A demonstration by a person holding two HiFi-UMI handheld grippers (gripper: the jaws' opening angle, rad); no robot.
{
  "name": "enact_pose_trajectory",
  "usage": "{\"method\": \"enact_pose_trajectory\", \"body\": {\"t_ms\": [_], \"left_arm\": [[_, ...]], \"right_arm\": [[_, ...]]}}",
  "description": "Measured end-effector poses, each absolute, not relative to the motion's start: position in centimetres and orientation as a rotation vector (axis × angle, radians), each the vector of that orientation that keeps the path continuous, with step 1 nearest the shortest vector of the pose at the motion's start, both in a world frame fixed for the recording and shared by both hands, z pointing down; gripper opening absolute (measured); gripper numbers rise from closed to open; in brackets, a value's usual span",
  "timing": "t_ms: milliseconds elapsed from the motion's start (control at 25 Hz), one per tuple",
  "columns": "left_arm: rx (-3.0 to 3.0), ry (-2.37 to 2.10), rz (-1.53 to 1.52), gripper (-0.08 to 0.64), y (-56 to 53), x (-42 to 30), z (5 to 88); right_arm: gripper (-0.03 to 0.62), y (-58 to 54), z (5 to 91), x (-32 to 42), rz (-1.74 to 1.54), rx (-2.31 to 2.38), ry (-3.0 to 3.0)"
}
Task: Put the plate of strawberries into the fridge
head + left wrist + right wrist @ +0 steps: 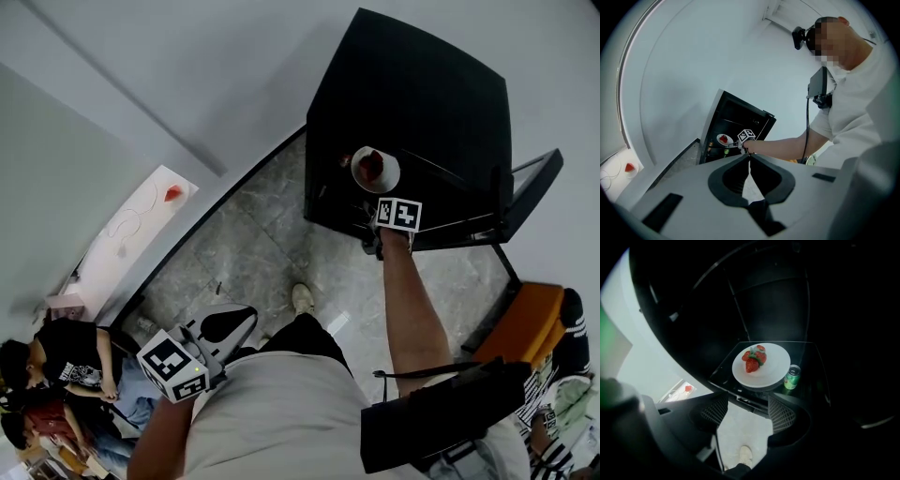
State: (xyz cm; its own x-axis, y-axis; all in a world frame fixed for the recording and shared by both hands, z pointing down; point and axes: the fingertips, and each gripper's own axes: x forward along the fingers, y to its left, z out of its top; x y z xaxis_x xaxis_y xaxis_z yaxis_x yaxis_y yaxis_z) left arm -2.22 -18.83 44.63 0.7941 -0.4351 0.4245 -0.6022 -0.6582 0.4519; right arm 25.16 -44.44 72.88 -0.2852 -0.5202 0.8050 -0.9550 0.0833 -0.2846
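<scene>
A white plate (761, 365) with several red strawberries (753, 360) rests on a glass shelf inside the open black fridge (412, 103). The head view shows the same plate (375, 170) in the fridge's opening. My right gripper (747, 397) stands open just in front of the plate's near rim, with nothing between its jaws. It is also seen from above, as the right gripper (373, 217) at the fridge front. My left gripper (750, 158) is shut and empty, held low and far back from the fridge; the head view has this left gripper (234, 321) at the lower left.
A green can (791, 377) stands on the shelf right of the plate. The fridge door (530, 192) hangs open to the right. An orange seat (530, 323) is at the right. A white table (131, 230) and seated people (66, 370) are at the left.
</scene>
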Motion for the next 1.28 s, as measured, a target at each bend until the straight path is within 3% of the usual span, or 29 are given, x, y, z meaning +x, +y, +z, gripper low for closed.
{"method": "enact_pose_trajectory", "body": {"t_ms": [200,280,480,1280], "left_arm": [[2.414,-0.734,0.355,0.018,-17.4,-3.2,44.4],[2.420,-0.717,0.357,0.018,-17.9,-3.0,44.3],[2.461,-0.676,0.316,0.018,-13.8,-5.0,43.5],[2.487,-0.661,0.152,0.018,1.5,-14.4,41.9]], "right_arm": [[0.252,-41.8,71.2,24.4,1.112,1.469,-1.915],[0.148,-41.6,70.7,24.3,1.076,1.455,-1.938],[0.042,-35.4,67.4,22.0,0.954,1.427,-1.995],[0.020,-5.8,56.3,4.8,0.860,1.088,-2.253]]}}
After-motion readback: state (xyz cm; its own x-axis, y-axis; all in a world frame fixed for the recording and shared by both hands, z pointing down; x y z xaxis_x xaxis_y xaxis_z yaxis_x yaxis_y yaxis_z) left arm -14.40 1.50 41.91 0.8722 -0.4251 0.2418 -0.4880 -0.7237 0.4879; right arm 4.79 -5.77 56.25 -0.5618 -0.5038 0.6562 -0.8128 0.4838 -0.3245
